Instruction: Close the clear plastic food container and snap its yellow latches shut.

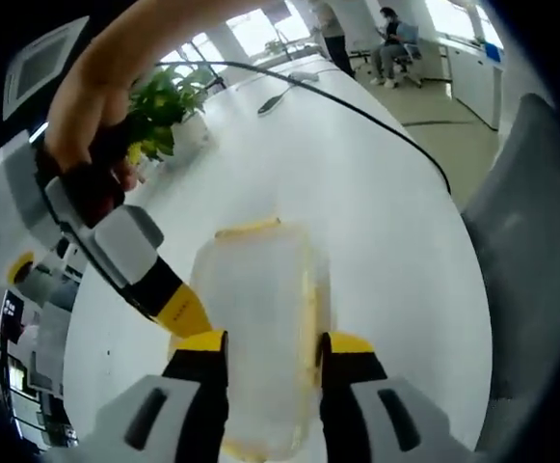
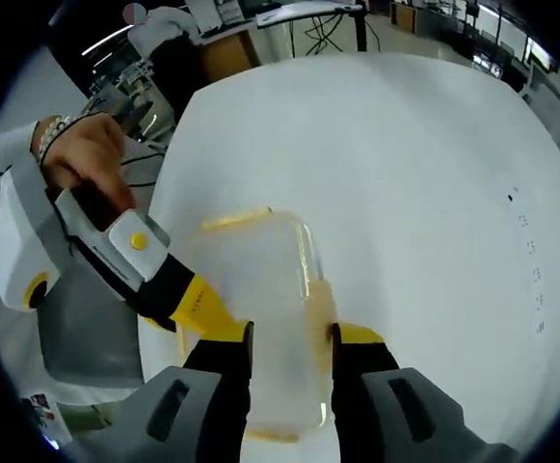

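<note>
The clear plastic container lies on the white table, its lid on top, with a yellow latch at the far end and another along the right side. My left gripper hangs over the lid, jaws apart and narrower than the box. A yellow-tipped finger of the right gripper touches the box's left edge. In the right gripper view the container lies under my right gripper, jaws apart above the lid. The left gripper's finger meets the box's left edge there.
A potted plant and a black cable are farther along the table. A grey chair back stands at the right edge. A hand holds the other gripper. Bare white tabletop spreads to the right of the box.
</note>
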A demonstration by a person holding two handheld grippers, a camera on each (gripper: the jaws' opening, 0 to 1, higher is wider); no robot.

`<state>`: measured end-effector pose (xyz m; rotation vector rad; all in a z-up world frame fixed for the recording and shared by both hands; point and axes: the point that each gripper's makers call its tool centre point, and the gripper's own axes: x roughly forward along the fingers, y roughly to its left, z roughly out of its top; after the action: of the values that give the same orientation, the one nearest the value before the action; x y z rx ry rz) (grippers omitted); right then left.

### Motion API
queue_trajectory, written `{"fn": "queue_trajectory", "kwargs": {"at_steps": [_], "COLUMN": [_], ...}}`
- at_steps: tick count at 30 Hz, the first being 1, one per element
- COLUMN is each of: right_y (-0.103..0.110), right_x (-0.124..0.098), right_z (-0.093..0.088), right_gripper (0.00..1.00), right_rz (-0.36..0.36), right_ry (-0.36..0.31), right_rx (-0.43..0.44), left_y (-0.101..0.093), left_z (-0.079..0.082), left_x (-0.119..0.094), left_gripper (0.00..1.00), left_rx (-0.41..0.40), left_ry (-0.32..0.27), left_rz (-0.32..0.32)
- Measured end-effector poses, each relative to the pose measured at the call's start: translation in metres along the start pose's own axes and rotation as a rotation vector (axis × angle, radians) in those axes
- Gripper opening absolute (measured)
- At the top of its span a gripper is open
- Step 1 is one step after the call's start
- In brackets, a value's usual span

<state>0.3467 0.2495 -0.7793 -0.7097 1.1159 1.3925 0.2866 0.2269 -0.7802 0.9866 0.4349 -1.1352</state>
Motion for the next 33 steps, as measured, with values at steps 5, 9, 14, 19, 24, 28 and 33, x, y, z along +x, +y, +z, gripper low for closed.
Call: {"fn": "queue_trajectory", "kwargs": {"at_steps": [5, 9, 14, 19, 24, 28, 33], "right_y": [0.0008, -0.0009, -0.0008, 0.0005, 0.0011, 0.001, 0.001], "right_x": [0.0004, 0.0022, 0.0027, 0.0032, 0.0038, 0.0051, 0.006], "right_z": [-0.005, -0.0063, -0.0025, -0.001, 0.001, 0.0004, -0.001], "right_gripper": [0.28, 0.28, 0.28, 0.27, 0.27, 0.27, 0.25], "right_rz": [0.008, 0.013, 0.033, 0.051, 0.086, 0.139, 0.185], "right_ry": [0.027, -0.004, -0.004, 0.004, 0.048, 0.091, 0.121], "right_rx": [-0.003, 0.015, 0.019, 0.017, 0.0, -0.016, -0.019], "left_y": [0.0061, 0.0014, 0.0012, 0.0012, 0.001, 0.0004, -0.0009], "left_z": [-0.0029, 0.0, 0.0001, -0.0001, 0.0003, 0.001, 0.0024], "left_x": [-0.0004, 0.0, 0.0003, 0.0, -0.0004, -0.0002, 0.0008], "left_gripper": [0.29, 0.29, 0.29, 0.29, 0.29, 0.29, 0.29], "left_rx": [0.038, 0.023, 0.025, 0.039, 0.045, 0.051, 0.057], "left_ry": [0.021, 0.008, -0.004, 0.004, 0.005, 0.005, 0.004], "left_rz": [0.038, 0.013, 0.012, 0.015, 0.015, 0.017, 0.02]}}
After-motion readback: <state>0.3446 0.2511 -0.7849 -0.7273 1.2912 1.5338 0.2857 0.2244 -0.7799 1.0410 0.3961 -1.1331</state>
